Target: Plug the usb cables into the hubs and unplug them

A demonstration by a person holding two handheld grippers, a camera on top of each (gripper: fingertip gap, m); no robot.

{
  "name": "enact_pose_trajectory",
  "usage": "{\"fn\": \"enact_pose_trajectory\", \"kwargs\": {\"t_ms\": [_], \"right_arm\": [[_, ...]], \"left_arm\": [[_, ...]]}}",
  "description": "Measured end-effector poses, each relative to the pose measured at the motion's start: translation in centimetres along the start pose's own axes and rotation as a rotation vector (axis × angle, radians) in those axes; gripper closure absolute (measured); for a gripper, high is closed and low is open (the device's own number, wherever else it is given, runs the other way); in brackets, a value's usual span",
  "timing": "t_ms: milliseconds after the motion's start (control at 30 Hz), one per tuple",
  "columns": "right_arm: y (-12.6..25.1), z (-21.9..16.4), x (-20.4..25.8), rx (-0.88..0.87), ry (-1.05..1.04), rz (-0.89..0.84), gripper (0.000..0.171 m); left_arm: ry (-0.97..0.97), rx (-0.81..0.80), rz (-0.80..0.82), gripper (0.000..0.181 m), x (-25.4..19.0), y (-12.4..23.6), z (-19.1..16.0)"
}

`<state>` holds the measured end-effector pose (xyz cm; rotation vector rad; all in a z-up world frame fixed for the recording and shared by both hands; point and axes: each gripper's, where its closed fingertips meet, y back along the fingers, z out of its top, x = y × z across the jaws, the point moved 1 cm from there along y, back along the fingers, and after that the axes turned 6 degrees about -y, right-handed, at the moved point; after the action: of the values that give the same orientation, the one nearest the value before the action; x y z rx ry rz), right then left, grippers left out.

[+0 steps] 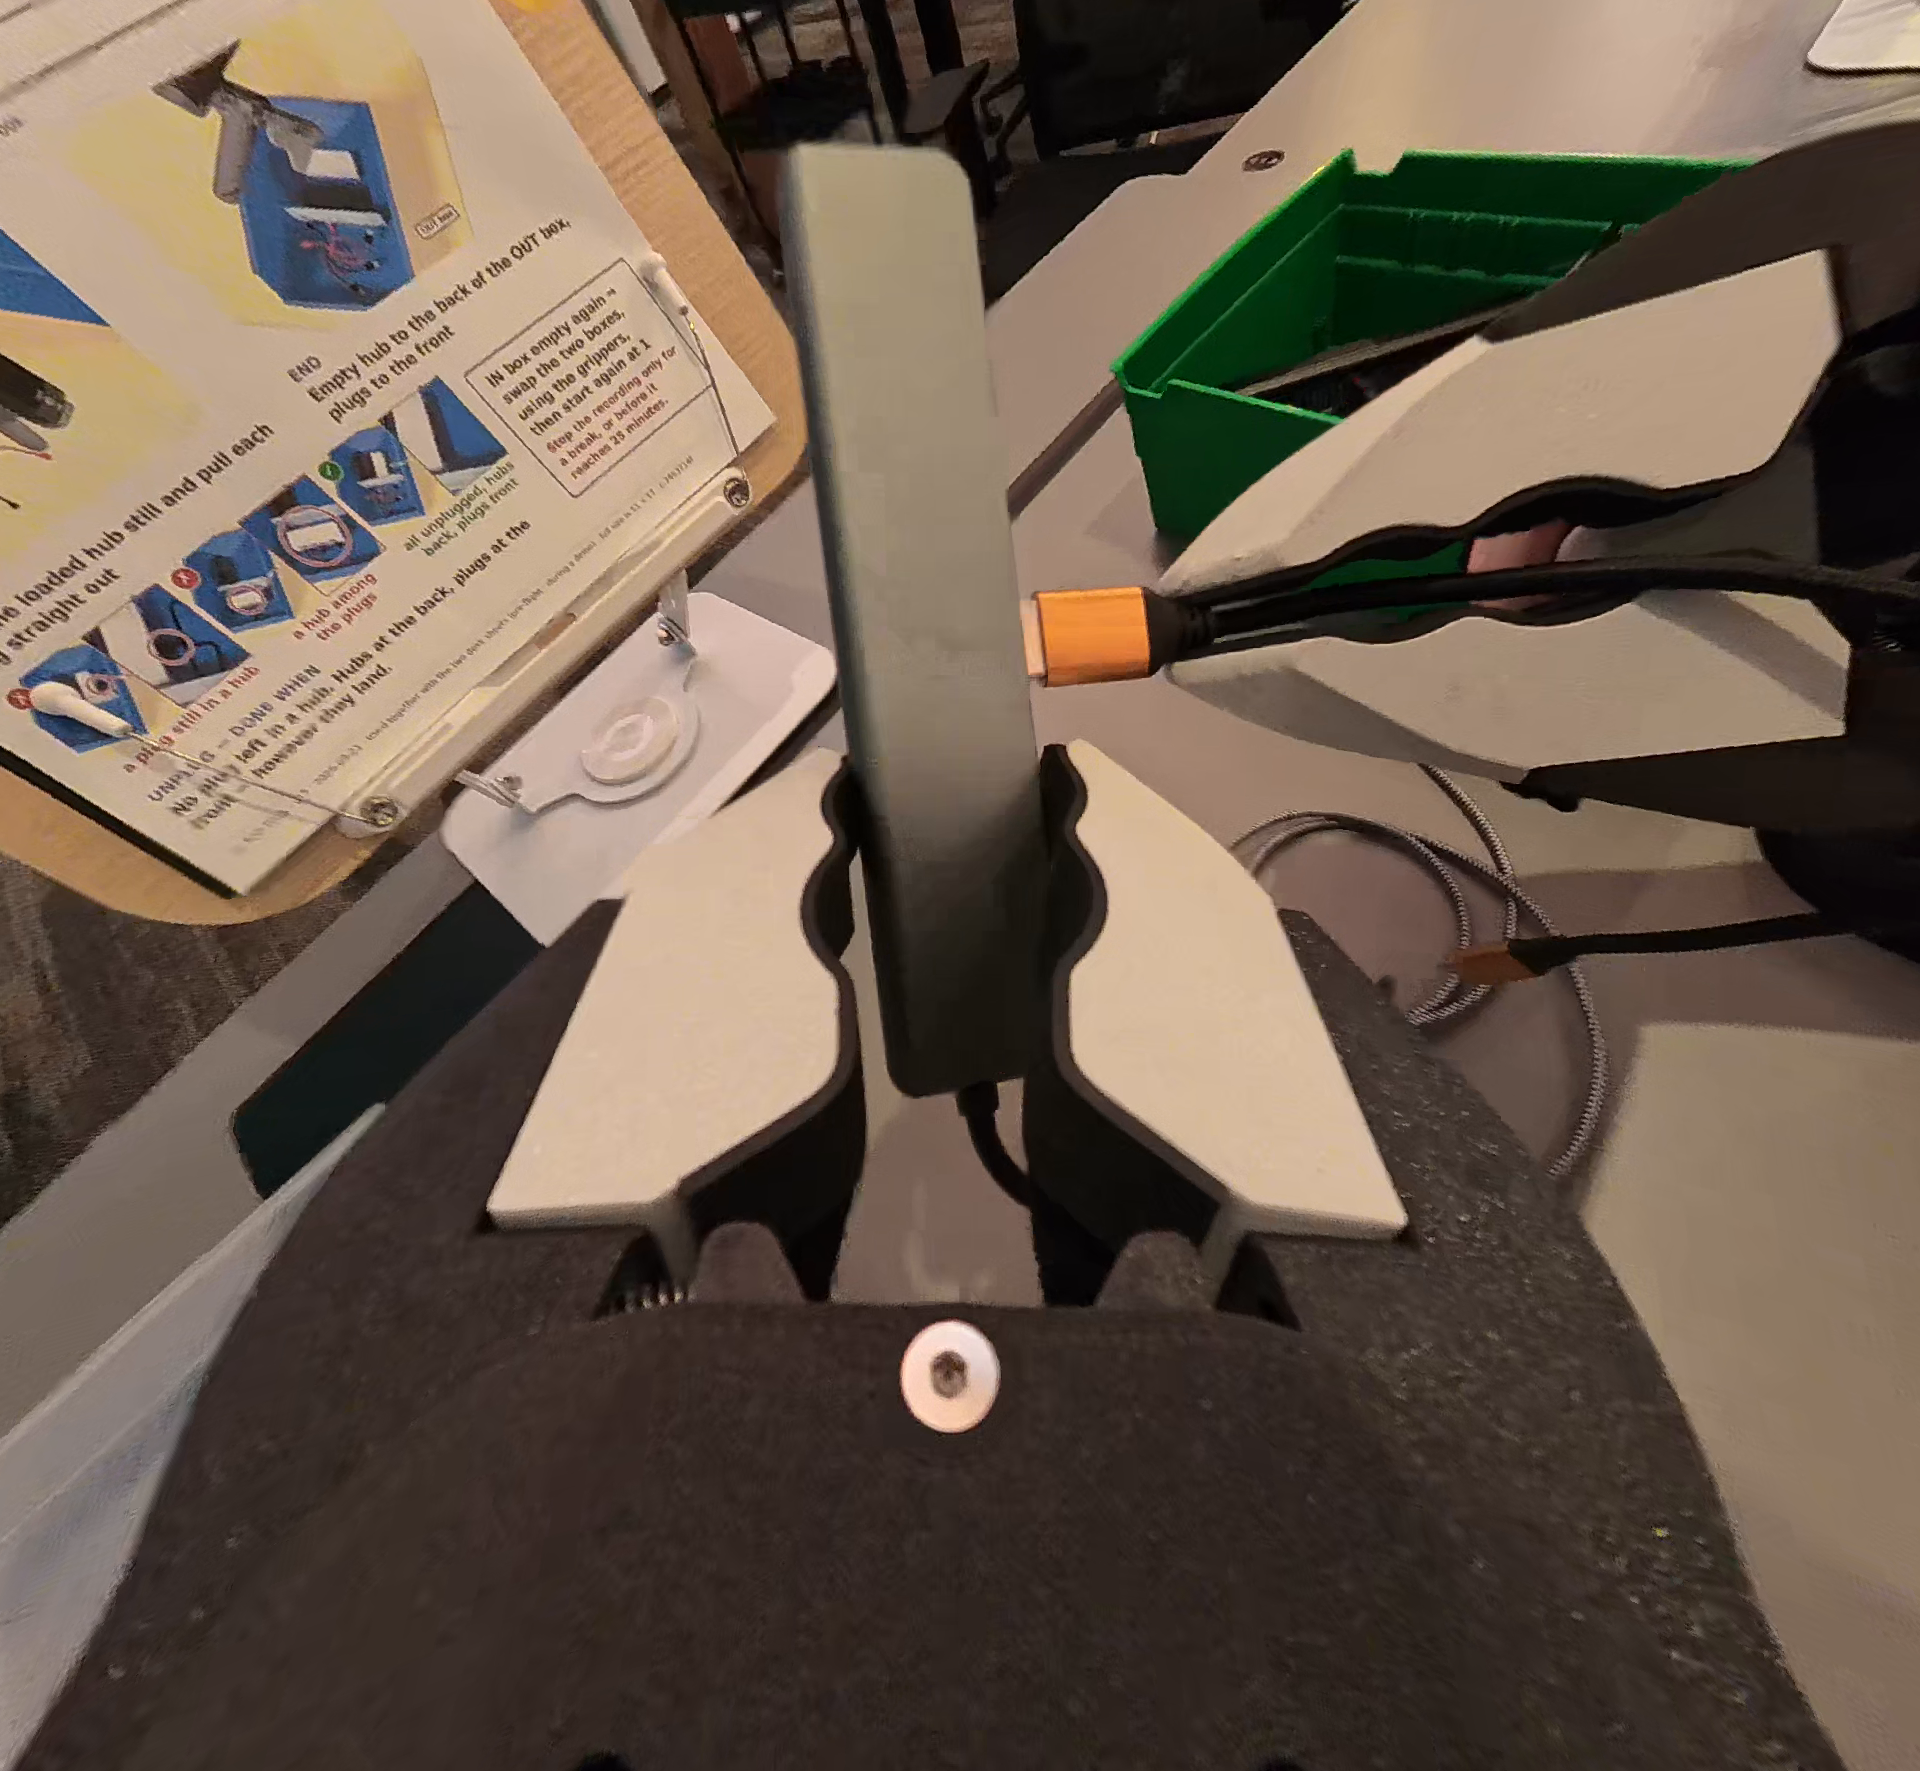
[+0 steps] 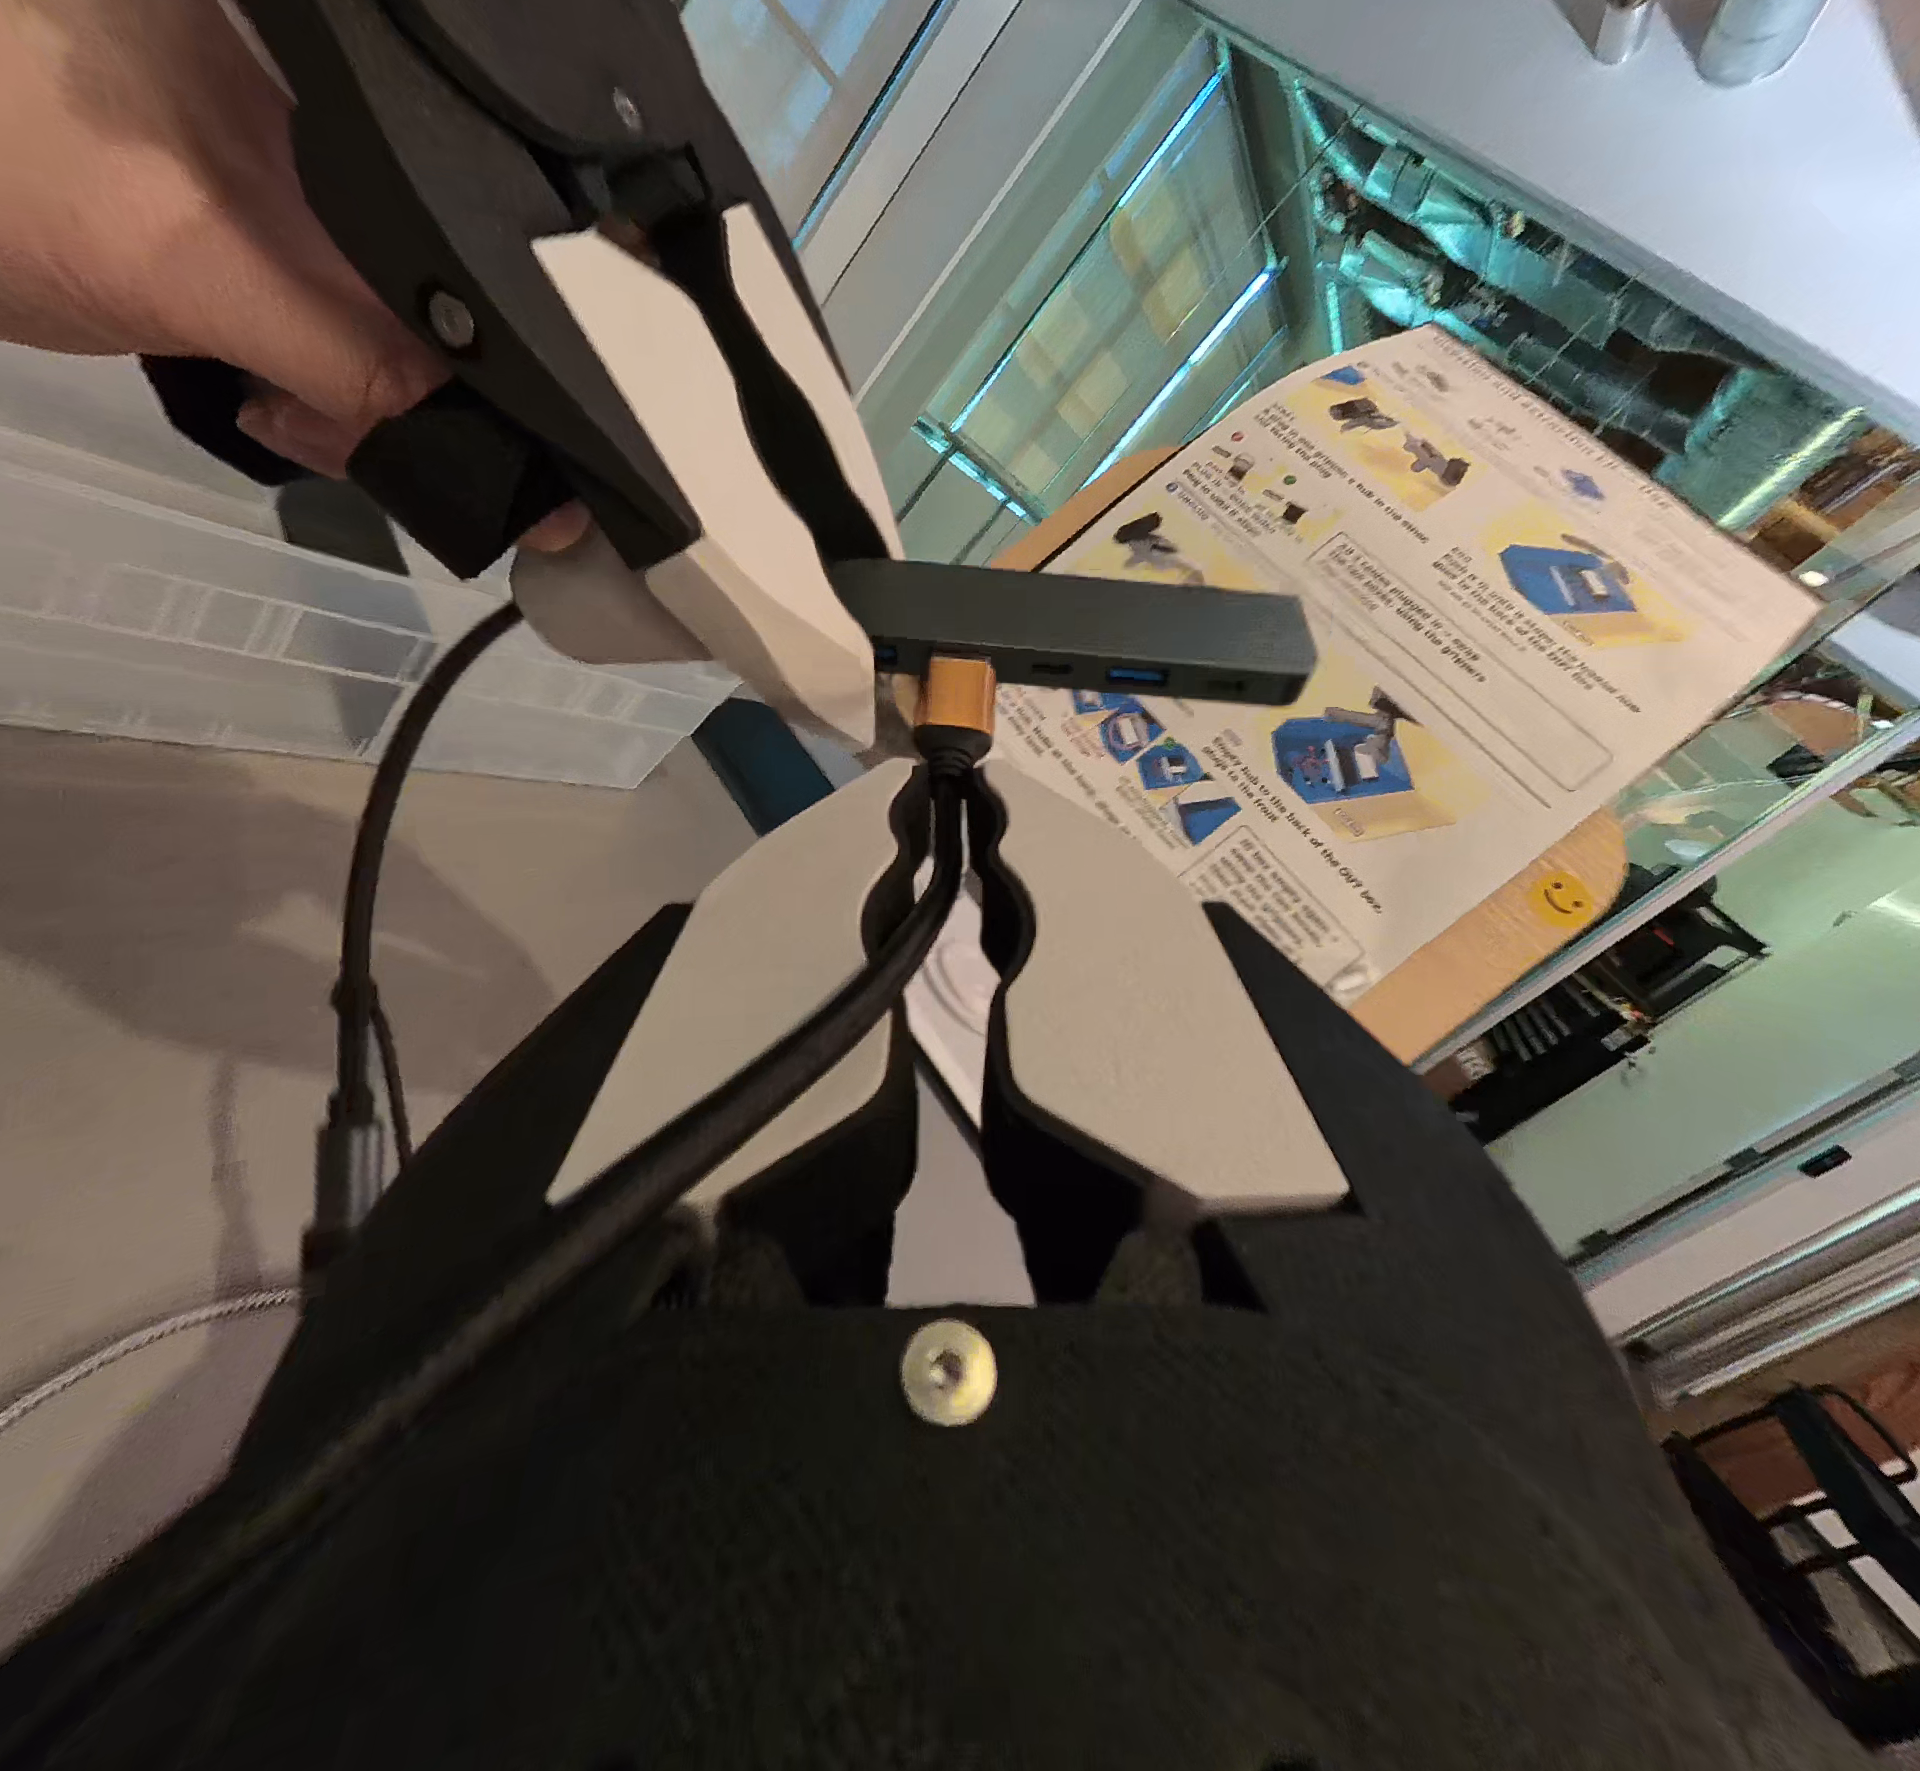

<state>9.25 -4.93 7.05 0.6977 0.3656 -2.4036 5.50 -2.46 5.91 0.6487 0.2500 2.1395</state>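
Observation:
My left gripper (image 1: 948, 771) is shut on a dark grey USB hub (image 1: 909, 578) and holds it upright above the table. My right gripper (image 2: 940, 776) is shut on a black cable (image 2: 914, 921) just behind its orange plug (image 2: 954, 693). The plug's metal tip sits in a port on the hub's side edge (image 2: 1081, 641). In the left wrist view the right gripper (image 1: 1169, 620) comes in from the right with the orange plug (image 1: 1091, 635) against the hub. In the right wrist view the left gripper (image 2: 842, 641) clamps the hub's left end, with a hand (image 2: 177, 215) on its handle.
A green bin (image 1: 1340, 339) stands on the grey table (image 1: 1558, 59) at the right. An instruction sheet on a wooden stand (image 1: 343, 391) is at the left. A braided grey cable (image 1: 1455, 890) and another orange-tipped cable (image 1: 1496, 965) lie on the table. A clear plastic box (image 2: 260, 620) is at the left. My right fingertips sit around 4 centimetres from my left ones.

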Motion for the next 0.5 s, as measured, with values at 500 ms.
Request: {"fn": "enact_pose_trajectory", "kwargs": {"t_ms": [500], "right_arm": [[1.9,-9.8,1.5,0.514,-0.183,0.478,0.157]], "left_arm": [[-0.055,0.576,-0.3,0.149,-0.4,2.5,-11.5]]}}
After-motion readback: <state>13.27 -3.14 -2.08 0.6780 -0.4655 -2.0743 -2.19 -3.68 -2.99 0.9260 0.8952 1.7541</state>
